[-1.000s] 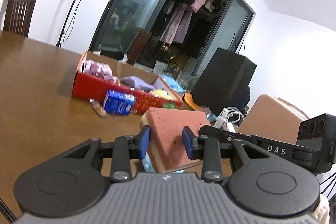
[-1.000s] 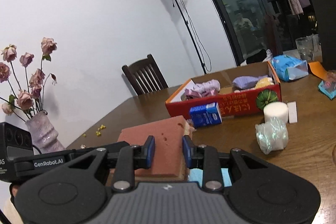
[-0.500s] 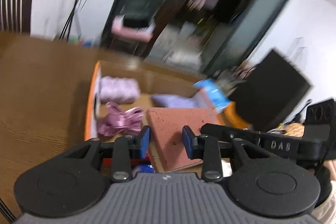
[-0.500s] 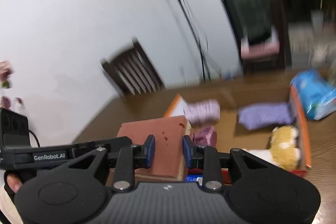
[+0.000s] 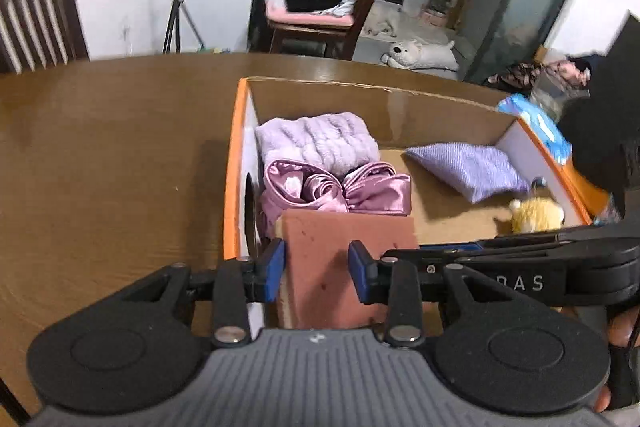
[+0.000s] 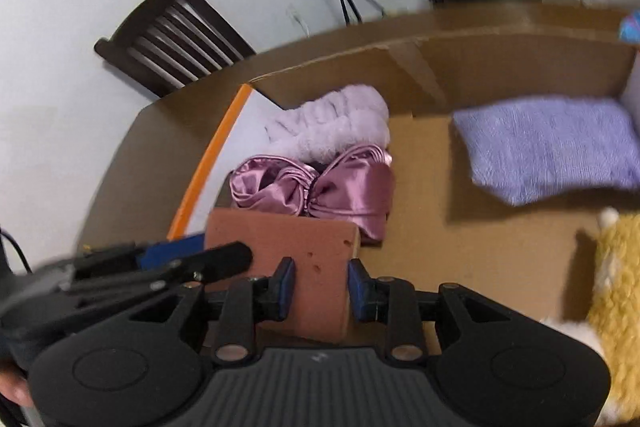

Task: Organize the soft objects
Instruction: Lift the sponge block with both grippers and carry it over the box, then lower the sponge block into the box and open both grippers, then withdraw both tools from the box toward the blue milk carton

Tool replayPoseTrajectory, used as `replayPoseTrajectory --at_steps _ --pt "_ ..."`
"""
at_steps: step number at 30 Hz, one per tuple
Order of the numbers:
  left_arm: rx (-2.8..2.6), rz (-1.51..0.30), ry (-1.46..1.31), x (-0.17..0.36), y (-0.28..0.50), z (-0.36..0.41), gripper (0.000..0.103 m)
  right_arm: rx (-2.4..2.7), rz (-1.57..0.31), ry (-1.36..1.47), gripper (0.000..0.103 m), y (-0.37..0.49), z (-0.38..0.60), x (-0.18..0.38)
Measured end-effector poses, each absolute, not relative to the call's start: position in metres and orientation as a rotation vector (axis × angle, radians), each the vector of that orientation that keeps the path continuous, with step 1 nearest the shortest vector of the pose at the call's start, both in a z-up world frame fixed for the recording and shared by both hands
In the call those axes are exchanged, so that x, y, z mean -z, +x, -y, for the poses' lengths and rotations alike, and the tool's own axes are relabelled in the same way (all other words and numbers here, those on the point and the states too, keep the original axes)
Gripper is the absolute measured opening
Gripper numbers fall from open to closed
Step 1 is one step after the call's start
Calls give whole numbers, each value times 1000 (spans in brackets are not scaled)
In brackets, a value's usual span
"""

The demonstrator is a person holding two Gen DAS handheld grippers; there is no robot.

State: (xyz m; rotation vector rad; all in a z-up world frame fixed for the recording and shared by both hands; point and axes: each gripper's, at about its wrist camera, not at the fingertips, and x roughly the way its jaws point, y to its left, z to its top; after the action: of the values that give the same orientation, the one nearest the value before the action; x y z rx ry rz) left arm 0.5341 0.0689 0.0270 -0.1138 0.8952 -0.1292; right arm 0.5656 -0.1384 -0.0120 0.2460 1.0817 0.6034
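Table: brown wood [image 5: 120,163] — cardboard box [image 5: 360,95] on it.
Sponge: red-brown block [image 5: 340,247] over box's near-left corner.
Left gripper [image 5: 316,263]: clamped on sponge.
Right gripper [image 6: 320,283]: clamped on sponge too — beside the left.

a reddish-brown porous foam sponge block [image 5: 344,259], matt and pitted. open brown cardboard box [image 5: 440,95], dull, with orange printed rim. glossy pink satin cloth [image 5: 340,189]; fluffy lilac plush towel [image 5: 320,139]; woven purple cloth pillow [image 5: 468,167]; polished brown wooden table [image 5: 112,155].

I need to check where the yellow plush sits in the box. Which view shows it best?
The left wrist view: the whole yellow plush lies by the box's right wall, below the purple pillow. The right wrist view crops it at the frame edge.
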Motion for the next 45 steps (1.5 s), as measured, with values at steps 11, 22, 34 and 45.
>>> replayPoseTrajectory --at_steps 11,22,34,45 --pt "137 -902 -80 -56 506 -58 49 -652 -1115 296 32 550 152 -2" --pt "112 -668 -55 -166 404 -62 65 -503 -797 107 56 459 239 -140" --pt "110 -404 -80 -132 254 -40 77 -434 -475 14 71 311 305 -137" --pt "85 -341 -142 -38 101 -27 89 -463 -434 59 79 155 311 -36"
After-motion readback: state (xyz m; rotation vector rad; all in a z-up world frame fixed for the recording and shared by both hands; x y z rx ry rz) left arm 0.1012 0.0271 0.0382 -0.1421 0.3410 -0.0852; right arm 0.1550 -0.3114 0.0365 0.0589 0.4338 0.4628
